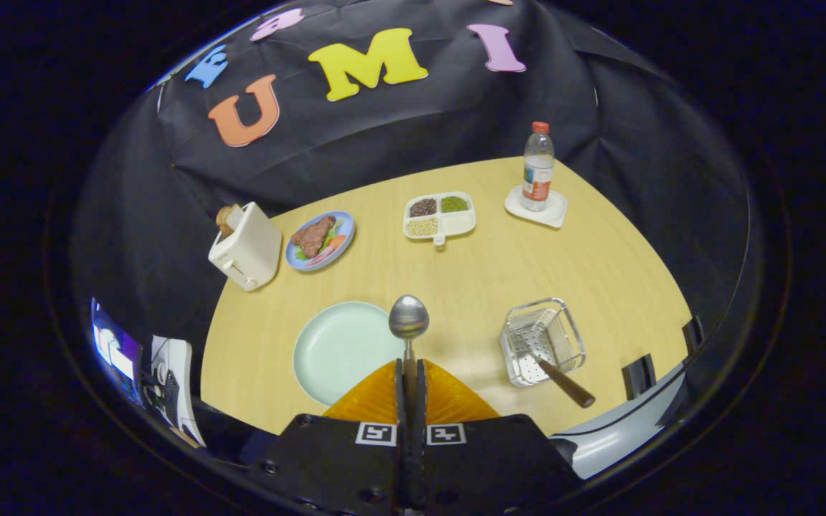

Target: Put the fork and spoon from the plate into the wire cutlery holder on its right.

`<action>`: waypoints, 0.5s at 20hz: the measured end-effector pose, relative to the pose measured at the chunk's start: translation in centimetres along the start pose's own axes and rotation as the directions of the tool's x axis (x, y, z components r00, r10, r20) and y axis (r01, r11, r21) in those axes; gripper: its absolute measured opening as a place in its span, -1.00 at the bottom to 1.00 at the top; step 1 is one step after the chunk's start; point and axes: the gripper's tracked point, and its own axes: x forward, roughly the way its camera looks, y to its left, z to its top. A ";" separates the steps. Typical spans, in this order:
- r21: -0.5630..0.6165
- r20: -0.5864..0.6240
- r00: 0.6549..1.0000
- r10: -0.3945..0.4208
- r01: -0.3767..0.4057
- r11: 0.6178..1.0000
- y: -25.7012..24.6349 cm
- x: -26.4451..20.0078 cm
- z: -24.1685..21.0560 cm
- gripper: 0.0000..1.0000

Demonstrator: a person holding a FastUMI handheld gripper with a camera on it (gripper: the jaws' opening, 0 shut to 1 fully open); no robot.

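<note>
Gripper view: shiny spoon (pixel 409 319) upright, stem pinched in hand-held gripper (pixel 411 373)

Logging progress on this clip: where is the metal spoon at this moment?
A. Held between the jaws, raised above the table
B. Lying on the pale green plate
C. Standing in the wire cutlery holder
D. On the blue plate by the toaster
A: the metal spoon juts up from the shut gripper, beside the bare pale green plate; the wire cutlery holder holds a brown-handled utensil.
</note>
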 end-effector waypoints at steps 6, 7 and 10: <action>0.024 0.031 0.998 -0.053 0.052 0.998 -5.9 -3.8 1.0 -0.98; 0.025 0.034 0.997 -0.063 0.062 0.998 -6.7 -4.2 0.9 -0.99; 0.035 0.011 0.997 -0.076 0.076 0.997 -8.7 -4.6 0.2 -0.98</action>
